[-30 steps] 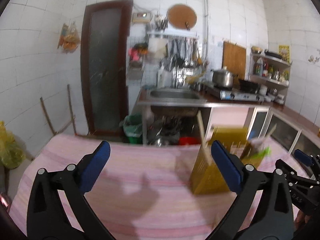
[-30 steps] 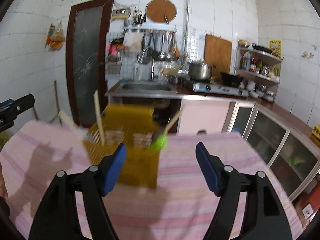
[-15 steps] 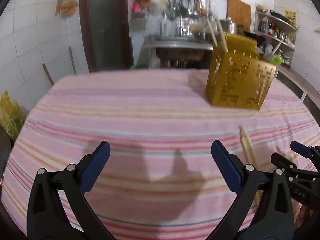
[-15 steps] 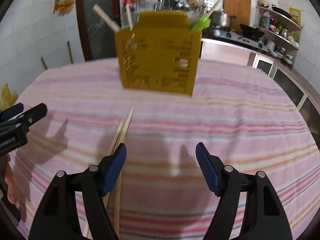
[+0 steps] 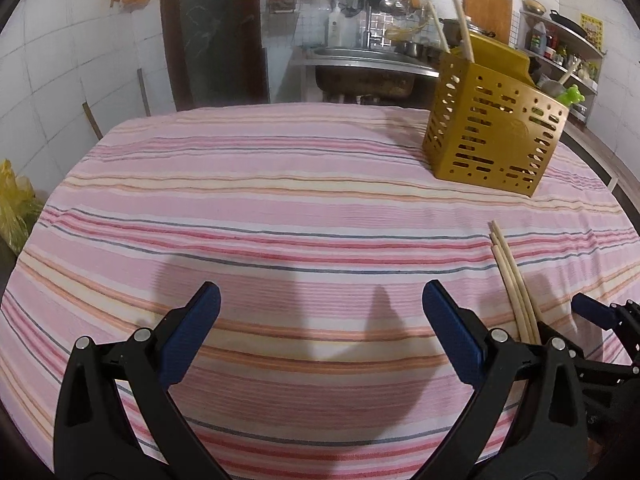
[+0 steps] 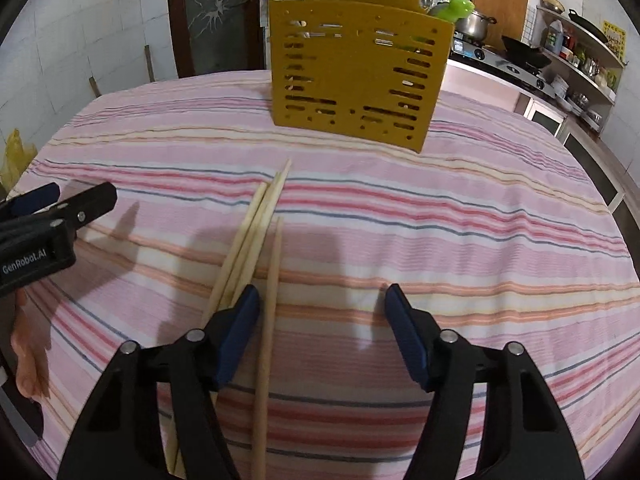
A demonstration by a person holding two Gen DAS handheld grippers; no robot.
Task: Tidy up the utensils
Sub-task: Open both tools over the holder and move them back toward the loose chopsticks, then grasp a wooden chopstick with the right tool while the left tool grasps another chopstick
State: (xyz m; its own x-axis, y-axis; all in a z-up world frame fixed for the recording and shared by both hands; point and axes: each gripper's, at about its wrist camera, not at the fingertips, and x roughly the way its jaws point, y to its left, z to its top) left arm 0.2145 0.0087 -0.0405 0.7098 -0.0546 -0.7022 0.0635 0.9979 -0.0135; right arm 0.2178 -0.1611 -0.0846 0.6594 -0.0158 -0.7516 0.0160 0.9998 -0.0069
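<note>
Chopsticks [image 5: 514, 280] are what I'm after here, lying loose on the striped tablecloth [image 5: 260, 200] off to the right in the left wrist view, well short of the gold utensil caddy [image 5: 494, 128] at the far right of the table. My left gripper [image 5: 320, 320] has its jaws spread wide over bare cloth, holding nothing, and the right gripper's tip pokes in at the edge. In the right wrist view I've got the right gripper [image 6: 322, 328] wide apart too and empty, with one single chopstick [image 6: 269, 312] running between the fingers close to the left one, while the bundle of three or so sits just outside that finger. Caddy sits straight ahead, already holding some sticks and a green-handled utensil [image 6: 458, 8]. I'd say I'm at the pickup step: next I need to center on the sticks, drop lower and close, then carry them to the caddy.
</note>
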